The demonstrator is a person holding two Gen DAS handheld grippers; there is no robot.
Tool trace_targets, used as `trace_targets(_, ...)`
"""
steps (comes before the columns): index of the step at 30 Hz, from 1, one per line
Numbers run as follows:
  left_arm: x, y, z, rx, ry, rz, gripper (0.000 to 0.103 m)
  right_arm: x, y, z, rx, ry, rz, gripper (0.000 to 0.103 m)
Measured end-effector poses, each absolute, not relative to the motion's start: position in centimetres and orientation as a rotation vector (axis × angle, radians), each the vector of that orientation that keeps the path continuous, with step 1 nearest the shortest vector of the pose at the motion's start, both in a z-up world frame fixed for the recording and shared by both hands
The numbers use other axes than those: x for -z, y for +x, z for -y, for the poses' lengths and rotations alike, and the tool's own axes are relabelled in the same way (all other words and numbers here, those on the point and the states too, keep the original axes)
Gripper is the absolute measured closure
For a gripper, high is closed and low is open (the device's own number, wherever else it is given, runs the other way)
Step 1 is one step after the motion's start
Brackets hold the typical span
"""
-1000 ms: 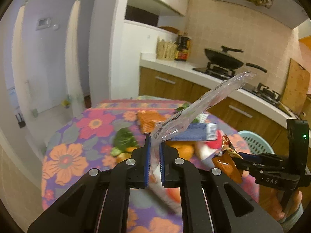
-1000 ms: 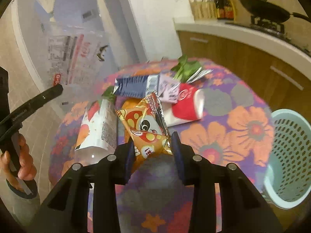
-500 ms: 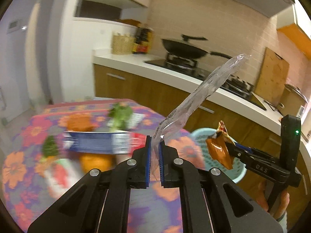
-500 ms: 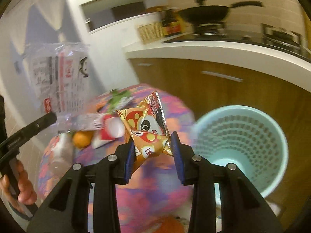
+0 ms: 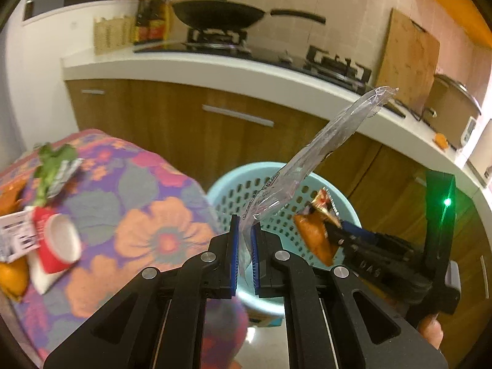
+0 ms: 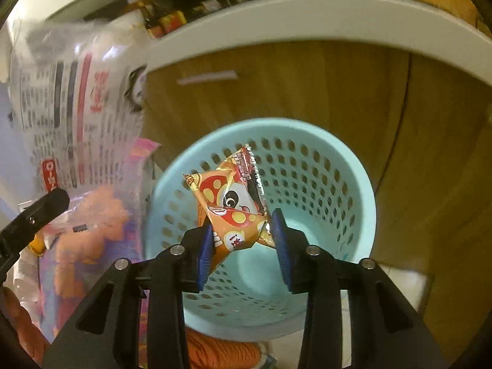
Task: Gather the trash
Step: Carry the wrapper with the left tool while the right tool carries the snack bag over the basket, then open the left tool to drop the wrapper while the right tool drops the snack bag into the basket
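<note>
My left gripper point(image 5: 244, 227) is shut on the bottom edge of a clear plastic wrapper point(image 5: 332, 135), which sticks up and to the right over the light blue perforated basket point(image 5: 221, 184). In the right wrist view the same printed wrapper point(image 6: 70, 107) hangs at the left, above a finger of the left gripper point(image 6: 43, 209). My right gripper point(image 6: 243, 224) hangs directly above the basket point(image 6: 276, 124). Its jaws are opening, with an orange snack wrapper point(image 6: 233, 203) still touching both pads. The left wrist view shows this snack wrapper point(image 5: 313, 236) over the basket's right side.
The table with the floral cloth point(image 5: 153, 233) stands left of the basket and carries a red and white carton point(image 5: 55, 246), green leaves point(image 5: 52, 160) and other litter. Wooden cabinets and a counter with a wok point(image 5: 221, 15) run close behind. Something orange point(image 6: 221, 350) lies on the floor by the basket.
Both grippers have swung from above the table to above the blue basket, each carrying its wrapper. The basket now fills the right wrist view.
</note>
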State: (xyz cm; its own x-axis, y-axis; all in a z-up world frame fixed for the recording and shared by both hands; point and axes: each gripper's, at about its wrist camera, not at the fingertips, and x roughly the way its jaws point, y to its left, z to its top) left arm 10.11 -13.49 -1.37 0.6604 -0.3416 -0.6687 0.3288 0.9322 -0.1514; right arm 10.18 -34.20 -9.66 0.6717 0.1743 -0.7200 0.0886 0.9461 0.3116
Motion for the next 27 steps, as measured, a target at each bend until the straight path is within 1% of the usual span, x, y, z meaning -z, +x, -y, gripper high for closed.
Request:
trace_targets(4, 2.7, 11.4, 15.1, 0.379, -0.005, -0.795, 0.098, 11.3, 11.0, 34.9, -0.027, 0.345, -0.878, 0.066)
trace_targets(6, 3.3, 11.9, 15.6, 0.374, 0.002, -0.815, 0.098, 11.9, 11.1, 35.4, -0.023, 0.353, -0.892, 0.059)
trace_targets(8, 3.8, 12.5, 16.0, 0.371, 0.009, -0.829, 0.096, 12.5, 11.3, 35.7, -0.022, 0.361, -0.906, 0.050)
trace_targets(19, 6.2, 13.7, 17.3, 0.382, 0.030, -0.881, 0.096, 13.0, 11.7, 37.0, -0.016, 0.390, -0.916, 0.049)
trace_targets(24, 6.4, 14.0, 17.2, 0.378, 0.021, -0.891, 0.095, 12.9, 11.5, 37.0, -0.011, 0.376, -0.916, 0.042)
trace_targets(27, 6.4, 14.2, 17.3, 0.373, 0.022, -0.892, 0.087, 12.7, 11.4, 36.8, -0.010, 0.373, -0.908, 0.038)
